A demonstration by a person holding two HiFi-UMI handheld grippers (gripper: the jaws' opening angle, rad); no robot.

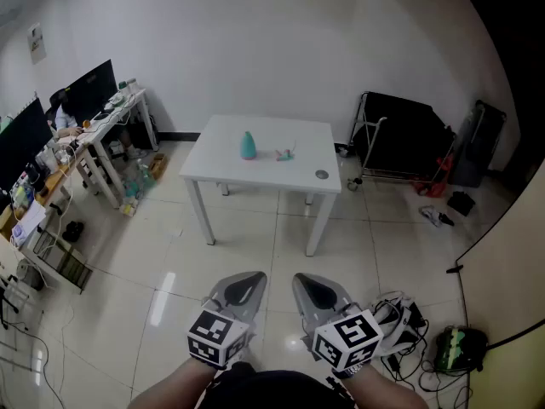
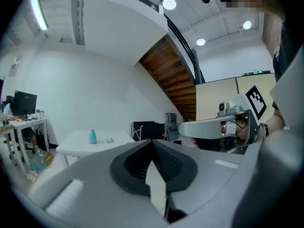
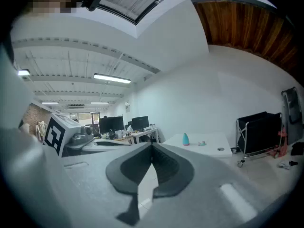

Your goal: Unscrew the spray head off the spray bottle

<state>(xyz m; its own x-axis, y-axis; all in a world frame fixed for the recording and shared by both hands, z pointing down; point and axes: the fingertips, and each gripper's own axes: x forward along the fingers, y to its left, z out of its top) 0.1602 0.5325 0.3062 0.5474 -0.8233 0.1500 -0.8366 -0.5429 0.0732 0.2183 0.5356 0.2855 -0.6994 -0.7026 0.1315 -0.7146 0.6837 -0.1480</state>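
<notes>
Bottle: the teal, cone-shaped plastic spray bottle (image 1: 248, 146) stands upright on the white rectangular table (image 1: 264, 175), left of its middle.
Beside it: a small teal-and-pink piece (image 1: 285, 153) lies just right of the bottle; a small grey round disc (image 1: 321, 175) sits nearer the table's right front corner.
Bottle to tongs: well apart, across the glossy tiled floor (image 1: 255, 254).
Left tongs (image 1: 241, 290): jaws together, nothing between them.
Right tongs (image 1: 317, 292): jaws together, empty, just beside the left tongs.
</notes>
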